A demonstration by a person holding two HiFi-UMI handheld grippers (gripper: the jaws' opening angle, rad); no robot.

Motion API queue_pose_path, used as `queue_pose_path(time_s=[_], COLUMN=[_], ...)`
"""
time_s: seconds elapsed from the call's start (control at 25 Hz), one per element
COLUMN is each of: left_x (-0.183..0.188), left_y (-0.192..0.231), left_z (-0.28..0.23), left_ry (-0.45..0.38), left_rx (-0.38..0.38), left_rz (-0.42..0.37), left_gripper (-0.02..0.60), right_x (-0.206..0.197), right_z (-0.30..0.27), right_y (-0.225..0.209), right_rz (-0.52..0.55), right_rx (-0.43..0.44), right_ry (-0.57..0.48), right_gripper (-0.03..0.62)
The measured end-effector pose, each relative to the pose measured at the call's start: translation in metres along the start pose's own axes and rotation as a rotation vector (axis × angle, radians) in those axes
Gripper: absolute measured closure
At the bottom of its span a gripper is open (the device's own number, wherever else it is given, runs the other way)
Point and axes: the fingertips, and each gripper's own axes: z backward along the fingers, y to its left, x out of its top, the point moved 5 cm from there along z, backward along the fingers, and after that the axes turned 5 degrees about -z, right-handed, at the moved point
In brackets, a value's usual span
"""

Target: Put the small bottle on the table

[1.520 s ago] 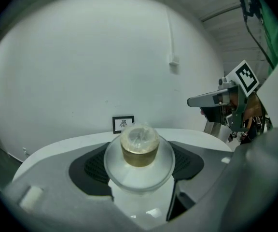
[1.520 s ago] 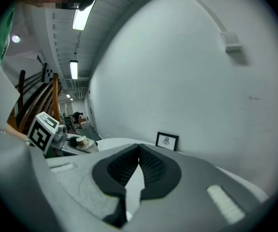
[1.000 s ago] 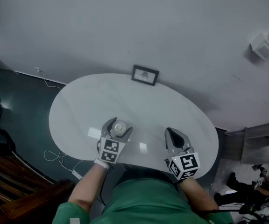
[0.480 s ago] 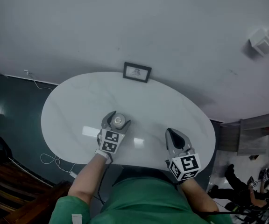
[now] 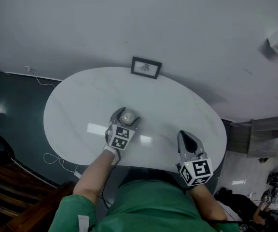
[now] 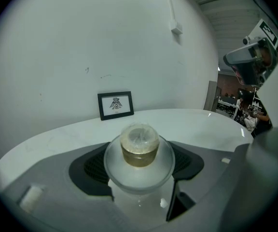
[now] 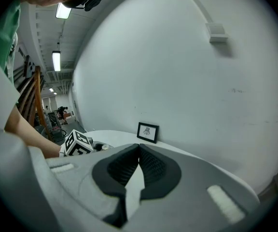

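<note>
Left gripper view: your left gripper [image 6: 140, 170] has its dark padded jaws partly apart and pressed against either side of the small bottle [image 6: 139, 148]. The bottle stands upright in the middle of the frame, with a wide translucent body, a tan neck and a pale round top. The white table [image 6: 197, 124] spreads out behind it, and a black picture frame [image 6: 115, 105] stands at the table's far edge against the wall, in the centre left of the frame.

In the head view the bottle is in the lower middle of the oval table, just left of centre. No view shows whether its base touches the tabletop.

Your right gripper [image 5: 186, 136] is at the lower right of the head view, over the table's near edge and well apart from the bottle. In the right gripper view its jaws are pressed together at the tips, with nothing between them.
</note>
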Motion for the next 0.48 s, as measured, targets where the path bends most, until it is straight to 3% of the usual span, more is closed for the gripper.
queue_pose_path(time_s=[0.48], left_x=[-0.016], left_y=[-0.003], left_z=[-0.011], left_ry=[0.033], left_rx=[-0.003], left_rz=[-0.006], left_gripper=[0.233], right_x=[-0.004], right_z=[-0.002], right_y=[0.004], right_rz=[0.000], right_rx=[0.001], right_ry=[0.024], right_gripper=[0.591])
